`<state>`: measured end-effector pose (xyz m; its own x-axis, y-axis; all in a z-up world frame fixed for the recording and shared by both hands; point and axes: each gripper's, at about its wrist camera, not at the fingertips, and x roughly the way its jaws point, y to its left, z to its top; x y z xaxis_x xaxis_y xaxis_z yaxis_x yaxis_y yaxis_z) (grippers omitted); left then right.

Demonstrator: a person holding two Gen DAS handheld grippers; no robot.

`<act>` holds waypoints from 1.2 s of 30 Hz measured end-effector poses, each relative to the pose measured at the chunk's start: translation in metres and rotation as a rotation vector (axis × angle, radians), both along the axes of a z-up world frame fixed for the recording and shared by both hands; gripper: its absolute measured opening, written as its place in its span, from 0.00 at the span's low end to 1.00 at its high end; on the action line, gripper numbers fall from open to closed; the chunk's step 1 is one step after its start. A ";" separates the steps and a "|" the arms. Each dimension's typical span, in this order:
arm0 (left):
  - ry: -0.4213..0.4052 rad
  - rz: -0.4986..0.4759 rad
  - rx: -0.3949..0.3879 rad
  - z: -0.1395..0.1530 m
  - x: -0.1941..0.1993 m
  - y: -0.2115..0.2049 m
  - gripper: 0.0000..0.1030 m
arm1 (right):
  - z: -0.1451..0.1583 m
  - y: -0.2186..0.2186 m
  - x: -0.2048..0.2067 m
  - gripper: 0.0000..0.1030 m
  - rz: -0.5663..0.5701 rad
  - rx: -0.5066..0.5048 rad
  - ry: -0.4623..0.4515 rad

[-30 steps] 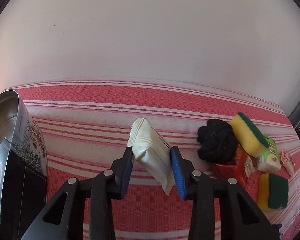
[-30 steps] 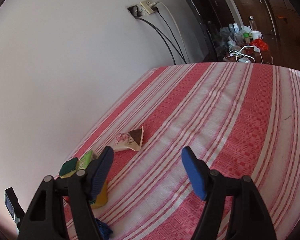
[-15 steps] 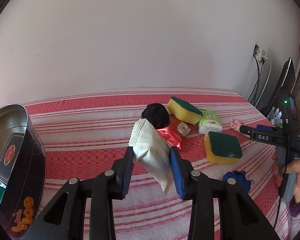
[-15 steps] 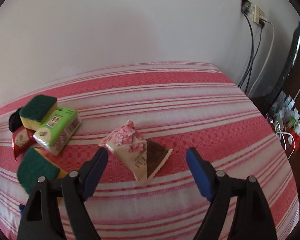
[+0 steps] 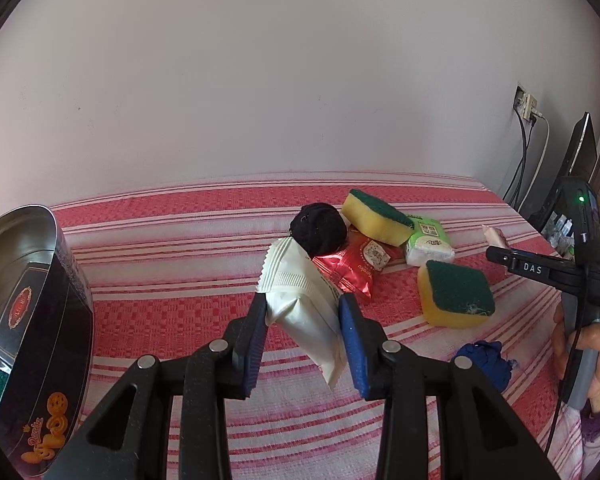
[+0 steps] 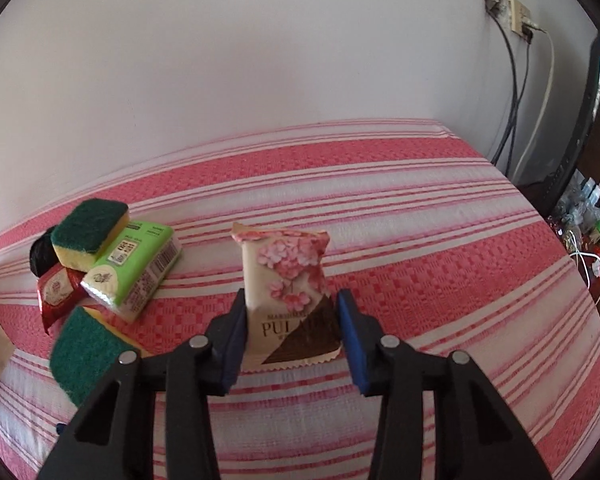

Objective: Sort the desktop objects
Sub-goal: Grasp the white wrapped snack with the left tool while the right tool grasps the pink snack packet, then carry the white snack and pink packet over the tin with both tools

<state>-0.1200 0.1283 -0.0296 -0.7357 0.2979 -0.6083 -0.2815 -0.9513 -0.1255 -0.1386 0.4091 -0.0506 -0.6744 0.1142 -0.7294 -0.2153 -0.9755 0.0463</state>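
Note:
My left gripper point(image 5: 302, 344) is shut on a white snack packet point(image 5: 300, 300), which it holds tilted above the striped cloth. A pink flowered snack packet point(image 6: 288, 280) stands upright between the blue pads of my right gripper point(image 6: 291, 320). The jaws are closing and both pads touch its sides. The left wrist view shows the right gripper point(image 5: 496, 246) from the side at the far right, in a hand point(image 5: 596, 344). An open dark cookie tin point(image 5: 40, 312) stands at the left.
On the red striped cloth point(image 6: 420, 240) lie a black ball point(image 5: 319, 227), two yellow-green sponges point(image 5: 376, 216) point(image 5: 456, 296), a green tissue pack point(image 5: 428, 240), a red packet point(image 5: 352, 268) and a blue cloth wad point(image 5: 484, 360). Cables point(image 6: 516, 92) hang at the right wall.
The right gripper swung over the pink packet and closed around it; the packet lay flat before and now stands upright. The left gripper swung right with the white packet, then held still.

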 end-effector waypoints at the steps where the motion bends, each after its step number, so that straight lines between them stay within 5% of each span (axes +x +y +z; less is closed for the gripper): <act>1: 0.006 0.002 0.002 0.001 0.000 0.000 0.37 | 0.005 -0.004 0.007 0.42 -0.008 -0.002 0.021; 9: 0.031 0.033 -0.022 0.007 0.016 -0.002 0.37 | 0.040 -0.057 0.077 0.42 -0.010 -0.066 0.179; 11: 0.051 0.037 -0.027 0.010 0.024 -0.005 0.37 | 0.043 -0.072 0.085 0.25 0.012 -0.091 0.198; 14: 0.074 0.051 -0.027 0.013 0.035 -0.012 0.37 | 0.043 -0.101 0.090 0.24 0.052 -0.073 0.217; 16: 0.068 0.060 -0.023 0.011 0.037 -0.018 0.37 | 0.039 -0.119 0.087 0.12 0.066 -0.021 0.220; 19: 0.047 0.074 -0.012 0.006 0.040 -0.031 0.37 | 0.037 -0.121 0.083 0.10 0.089 -0.047 0.219; 22: 0.054 0.078 -0.016 0.005 0.043 -0.040 0.37 | 0.043 -0.094 0.100 0.11 -0.014 -0.130 0.250; 27: 0.044 0.080 0.016 0.003 0.039 -0.047 0.37 | 0.036 -0.041 0.114 0.17 -0.148 -0.171 0.193; 29: 0.035 0.073 0.018 0.000 0.039 -0.045 0.37 | 0.027 -0.030 0.115 0.46 -0.170 -0.230 0.169; 31: 0.032 0.070 0.015 -0.001 0.040 -0.043 0.37 | 0.021 -0.028 0.112 0.61 -0.169 -0.285 0.162; 34: 0.032 0.075 0.010 -0.003 0.040 -0.044 0.37 | 0.012 -0.035 0.094 0.66 -0.094 -0.407 0.136; 36: 0.029 0.085 0.005 -0.004 0.038 -0.045 0.37 | 0.004 -0.047 0.075 0.76 -0.096 -0.375 0.060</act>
<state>-0.0820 0.0837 -0.0338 -0.7760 0.2365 -0.5848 -0.2031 -0.9714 -0.1233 -0.0633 0.3618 -0.0468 -0.7164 -0.0885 -0.6920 -0.2908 -0.8637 0.4115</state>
